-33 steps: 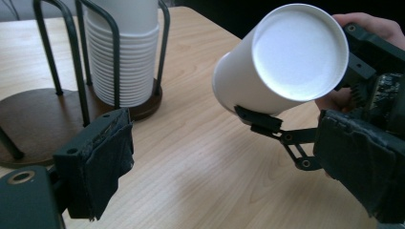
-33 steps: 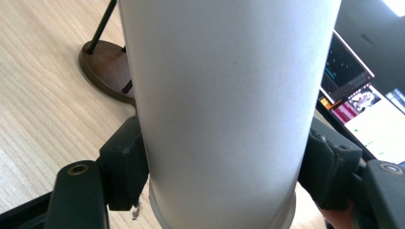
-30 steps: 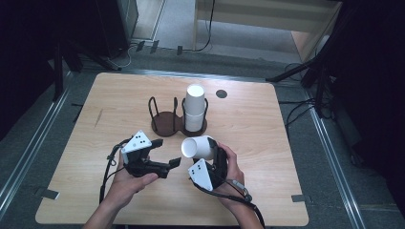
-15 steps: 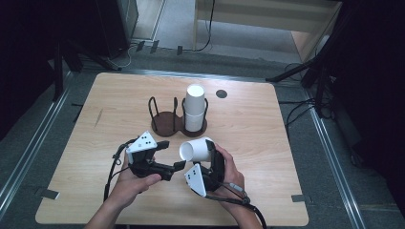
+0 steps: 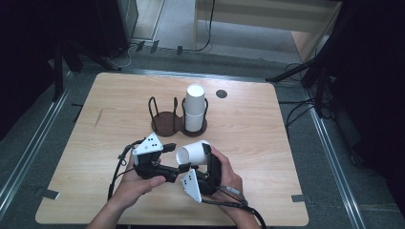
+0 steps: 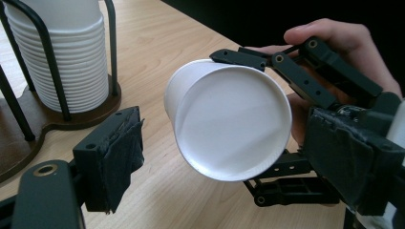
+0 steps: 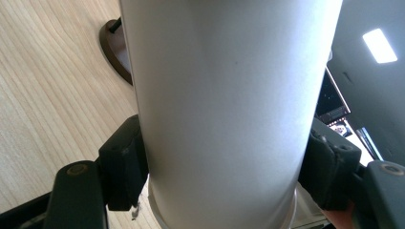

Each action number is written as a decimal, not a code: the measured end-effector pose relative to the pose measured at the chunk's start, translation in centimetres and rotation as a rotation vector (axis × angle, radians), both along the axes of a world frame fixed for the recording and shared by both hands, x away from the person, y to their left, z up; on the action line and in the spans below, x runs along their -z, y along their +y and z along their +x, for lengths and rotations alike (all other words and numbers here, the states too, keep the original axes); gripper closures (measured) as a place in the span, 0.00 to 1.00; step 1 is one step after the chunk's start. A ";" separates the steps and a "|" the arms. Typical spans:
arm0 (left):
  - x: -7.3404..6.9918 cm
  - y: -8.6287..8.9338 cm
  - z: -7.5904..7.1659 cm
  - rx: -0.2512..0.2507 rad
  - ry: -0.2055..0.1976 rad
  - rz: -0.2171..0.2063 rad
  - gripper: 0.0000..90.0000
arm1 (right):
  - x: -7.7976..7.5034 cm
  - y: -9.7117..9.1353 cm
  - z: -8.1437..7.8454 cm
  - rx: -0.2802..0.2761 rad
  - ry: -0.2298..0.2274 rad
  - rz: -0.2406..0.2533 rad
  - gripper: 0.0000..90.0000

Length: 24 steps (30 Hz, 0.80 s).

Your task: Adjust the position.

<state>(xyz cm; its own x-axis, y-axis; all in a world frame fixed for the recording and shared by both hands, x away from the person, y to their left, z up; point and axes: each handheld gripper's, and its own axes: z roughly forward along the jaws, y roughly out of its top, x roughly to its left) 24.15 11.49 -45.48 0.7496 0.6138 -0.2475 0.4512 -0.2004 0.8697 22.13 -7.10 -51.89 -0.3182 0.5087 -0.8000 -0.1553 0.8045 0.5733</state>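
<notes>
a person sits at the near side of a wooden table [image 5: 286,157] and holds a black tool in each hand. the landmark here is the dark brown cup holder [image 5: 176,121] in the middle of the table. it has two round spots with thin metal posts. the spot on the right has a tall stack of white cups [image 5: 194,109] in it. the spot on the left has none.

the right gripper [image 5: 206,153] is just in front of the cup holder, on the person's side. its two jaws are squeezed tight on one white paper cup [image 5: 193,152]. the cup lies on its side, up off the table, with its flat bottom facing toward the left gripper. in the right gripper view the cup's wall [image 7: 229,109] sits snug between the two black pads, touching both.

the left gripper [image 5: 171,157] is in front of the cup holder too, a bit more to the left. its jaws are spread wide with nothing in them. in the left gripper view the cup's round bottom [image 6: 234,124] sits between the two jaws but does not touch them. the stack of cups [image 6: 62,52] shows behind, off to the side.

a small dark round spot [image 5: 221,94] is in the tabletop behind the cup holder, to the right.
</notes>
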 end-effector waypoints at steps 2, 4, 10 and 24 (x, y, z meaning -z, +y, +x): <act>0.1 0.0 0.0 0.004 0.002 -0.002 0.16 | 0.0 0.1 -0.1 -0.006 -0.005 -0.001 0.30; 0.1 0.0 0.1 0.007 0.001 -0.004 0.17 | 0.1 0.2 -0.2 -0.013 -0.003 0.002 0.30; 0.2 0.0 0.1 0.005 0.010 0.001 0.18 | 0.2 0.6 -0.4 -0.024 -0.009 -0.004 0.30; 0.3 -0.1 0.1 -0.002 0.016 0.024 0.24 | 0.1 0.9 -0.8 -0.054 -0.022 -0.017 0.30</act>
<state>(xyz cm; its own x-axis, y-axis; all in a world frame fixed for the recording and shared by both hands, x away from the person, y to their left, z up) 24.25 11.39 -45.77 0.7446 0.6209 -0.2451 0.4656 -0.2199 0.8573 21.31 -6.18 -52.03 -0.3272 0.4777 -0.8153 -0.2105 0.8043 0.5557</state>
